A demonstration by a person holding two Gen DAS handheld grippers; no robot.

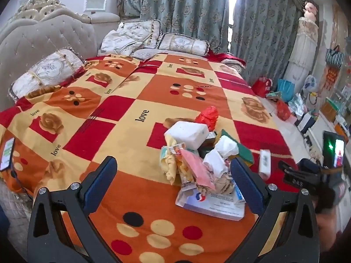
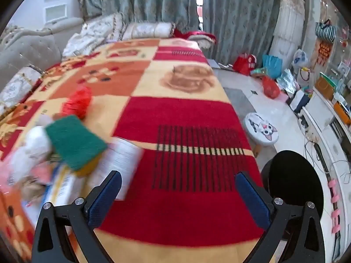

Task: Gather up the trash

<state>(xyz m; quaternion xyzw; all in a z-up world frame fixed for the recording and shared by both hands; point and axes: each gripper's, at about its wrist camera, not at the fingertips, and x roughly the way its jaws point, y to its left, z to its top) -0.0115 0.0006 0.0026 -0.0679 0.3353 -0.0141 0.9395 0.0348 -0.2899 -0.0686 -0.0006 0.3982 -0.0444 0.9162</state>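
Note:
A heap of trash lies on the patterned blanket (image 1: 136, 100): a white foam block (image 1: 186, 134), crumpled red plastic (image 1: 207, 115), a green sponge (image 1: 240, 148), white tissues (image 1: 216, 162), a pink packet (image 1: 197, 171) and a flat white envelope (image 1: 210, 203). A small white box (image 1: 265, 161) lies just right of the heap. My left gripper (image 1: 173, 173) is open and low over the heap's near side, holding nothing. My right gripper (image 2: 177, 188) is open over bare red blanket. The blurred green sponge (image 2: 74, 140), a white box (image 2: 122, 162) and the red plastic (image 2: 77, 103) sit to its left.
A phone (image 1: 7, 153) lies at the bed's left edge, and pillows (image 1: 46, 70) line the headboard. A round black object (image 2: 294, 179) stands beside the bed at the right, with a cat-face stool (image 2: 261, 127) behind it. Bags (image 2: 271, 86) clutter the floor.

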